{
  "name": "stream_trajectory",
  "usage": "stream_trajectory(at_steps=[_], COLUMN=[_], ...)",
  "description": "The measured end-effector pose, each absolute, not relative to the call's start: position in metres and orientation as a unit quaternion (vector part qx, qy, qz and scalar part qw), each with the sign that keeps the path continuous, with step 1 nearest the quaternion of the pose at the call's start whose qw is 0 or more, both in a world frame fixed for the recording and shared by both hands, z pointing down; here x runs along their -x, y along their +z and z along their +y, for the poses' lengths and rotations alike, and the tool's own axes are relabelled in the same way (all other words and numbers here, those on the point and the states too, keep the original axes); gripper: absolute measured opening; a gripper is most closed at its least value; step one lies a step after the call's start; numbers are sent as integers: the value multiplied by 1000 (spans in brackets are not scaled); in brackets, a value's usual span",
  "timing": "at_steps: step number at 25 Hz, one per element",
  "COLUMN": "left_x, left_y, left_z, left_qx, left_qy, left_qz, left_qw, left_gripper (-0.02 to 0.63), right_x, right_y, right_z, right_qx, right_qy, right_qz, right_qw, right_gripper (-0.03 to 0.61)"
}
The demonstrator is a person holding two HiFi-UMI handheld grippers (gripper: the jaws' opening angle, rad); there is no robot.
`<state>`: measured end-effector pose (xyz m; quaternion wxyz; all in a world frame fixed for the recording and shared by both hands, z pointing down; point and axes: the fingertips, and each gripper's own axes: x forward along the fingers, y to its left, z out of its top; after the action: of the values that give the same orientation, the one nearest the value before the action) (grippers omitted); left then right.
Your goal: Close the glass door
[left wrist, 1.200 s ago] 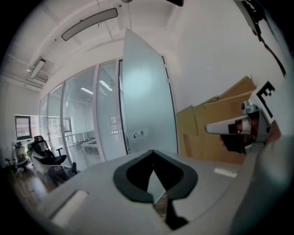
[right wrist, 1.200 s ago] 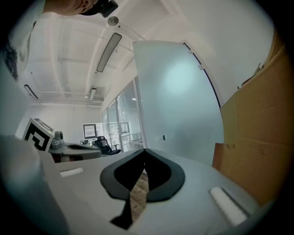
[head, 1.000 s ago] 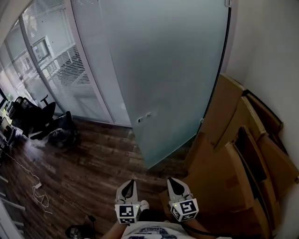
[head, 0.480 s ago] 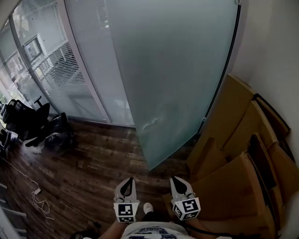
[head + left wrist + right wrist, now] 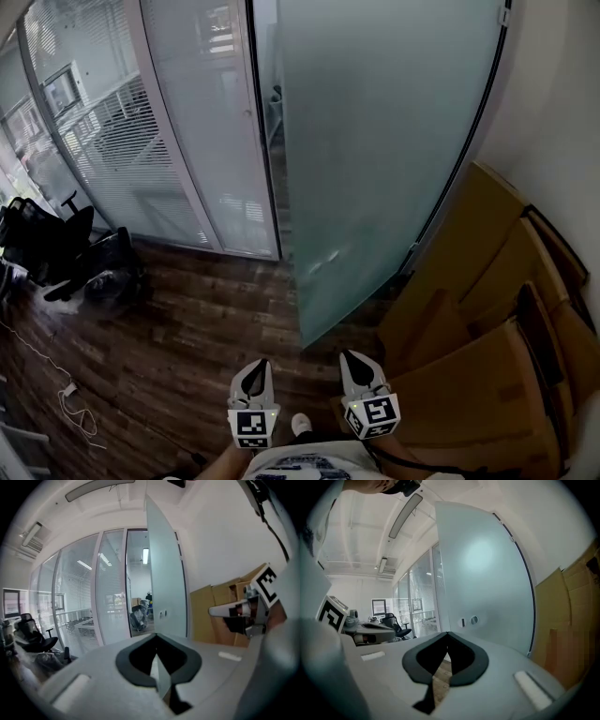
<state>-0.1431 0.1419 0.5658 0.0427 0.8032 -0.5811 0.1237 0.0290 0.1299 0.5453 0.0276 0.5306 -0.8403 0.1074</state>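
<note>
A tall frosted glass door stands swung open, hinged at its right by the wall. Its free edge faces me, with the dark doorway gap just left of it. Two small lock fittings sit low near that edge. Both grippers hang close to my body, short of the door and touching nothing. My left gripper is shut and empty, and so is my right gripper. The left gripper view has the door nearly edge-on. In the right gripper view the door's face and its lock holes lie ahead.
Flattened cardboard boxes lean against the right wall beside the door's hinge side. A glass partition with blinds runs left of the doorway. Black office chairs and a white cable lie on the wooden floor at left.
I have moved closer to the door. The doorway gap left of its free edge has come into view. Both grippers have stayed shut and side by side.
</note>
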Motion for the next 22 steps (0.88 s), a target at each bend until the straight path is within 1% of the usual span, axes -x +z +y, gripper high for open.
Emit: stream_trajectory(at_steps=[4,15,22], left_x=[146,147,135], left_y=[563,567,570], left_z=[132,110,85], left_qx=[-811,-815,-815], left_qy=[124,117,123], left_qz=[-570,-565,-564], left_qw=[44,50,54], left_gripper=[3,3,3], right_x=[-20,-27,-33], right_y=[542,542,544], right_z=[126,102,75], right_qx=[-538,-549,-545], right_qy=[106,105,109], right_qz=[-836,-828,-830], right_qw=[32,43,42], right_gripper=[8,8,8])
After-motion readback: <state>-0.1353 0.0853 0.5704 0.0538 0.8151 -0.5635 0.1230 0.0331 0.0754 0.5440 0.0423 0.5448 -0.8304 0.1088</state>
